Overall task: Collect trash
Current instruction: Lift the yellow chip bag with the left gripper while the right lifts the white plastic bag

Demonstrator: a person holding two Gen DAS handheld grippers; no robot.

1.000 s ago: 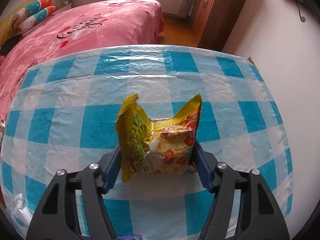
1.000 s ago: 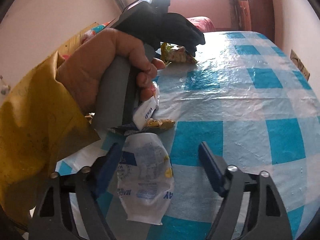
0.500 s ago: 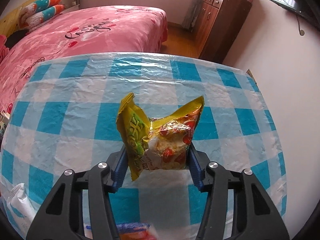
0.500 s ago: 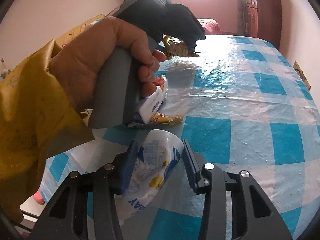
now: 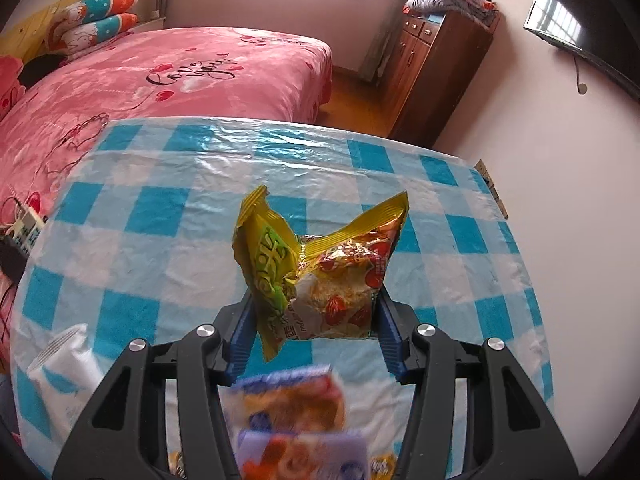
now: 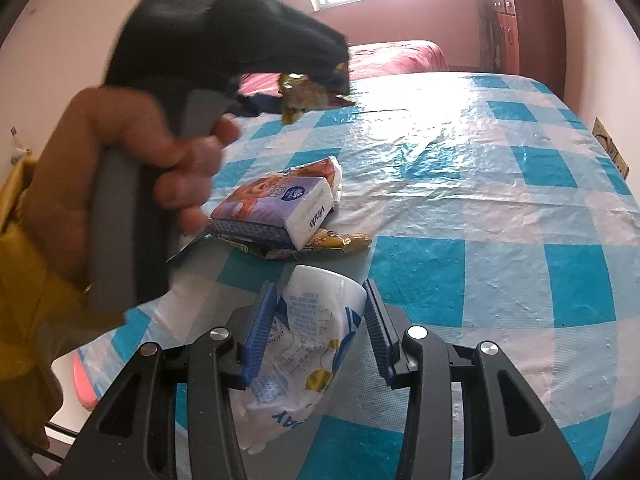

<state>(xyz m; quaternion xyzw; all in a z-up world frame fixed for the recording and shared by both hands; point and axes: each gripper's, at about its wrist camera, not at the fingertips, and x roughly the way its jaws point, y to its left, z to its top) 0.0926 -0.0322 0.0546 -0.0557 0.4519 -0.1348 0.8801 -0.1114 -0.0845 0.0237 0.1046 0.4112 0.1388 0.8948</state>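
Observation:
My left gripper [image 5: 314, 312] is shut on a yellow snack bag [image 5: 320, 276] and holds it lifted above the blue-checked table [image 5: 160, 216]. In the right wrist view the left gripper [image 6: 320, 88] shows high up with the bag [image 6: 300, 96] in it. My right gripper [image 6: 320, 304] is shut on a white plastic wrapper [image 6: 304, 344] with blue print, near the table's front edge. A purple tissue pack [image 6: 276, 212] and gold wrappers [image 6: 340, 240] lie just beyond it; they show blurred under the left gripper [image 5: 296, 420].
A pink bed [image 5: 160, 76] lies beyond the table. A wooden cabinet [image 5: 436, 72] stands at the back right by the wall. A white wrapper [image 5: 64, 364] shows at the table's left edge in the left wrist view.
My left gripper rose and drew back with the snack bag, baring the tissue pack below. My right gripper closed on the white wrapper and lifted it slightly.

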